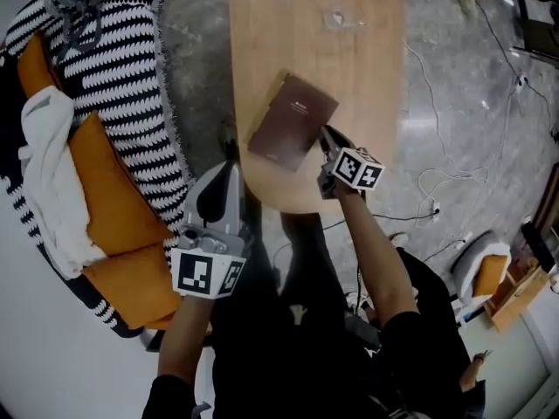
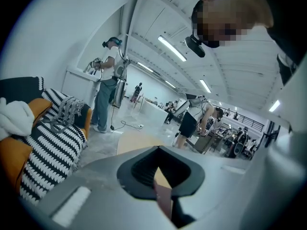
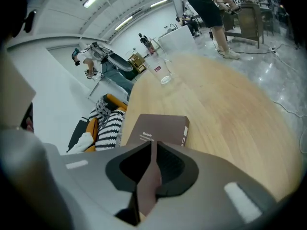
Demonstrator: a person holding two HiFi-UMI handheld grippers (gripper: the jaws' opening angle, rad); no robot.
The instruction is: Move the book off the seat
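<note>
1. Closest to the lens, the left hand-held gripper points at the near edge of the worktop, its jaws meeting tip to tip with nothing between them
2. Just right of it, the right hand-held gripper sits at the near right corner of the book; its jaws stand almost together, with only a thin slit through which the brown cover shows, and no grip on the book can be made out
3. That brown book lies closed and flat, cover up, on the rounded near end of the worktop, clear of the sofa
4. One clear glass stands toward the far end of the worktop, well apart from the book; what it holds cannot be told
5. Long and pale, the wooden worktop has a rounded end
6. Left of it, the orange sofa carries a black-and-white striped throw and a white cloth
7. Grey polished stone makes up the floor, with cables trailing to the right; the gripper views show a white hall with strip lights and a person standing at a counter
</note>
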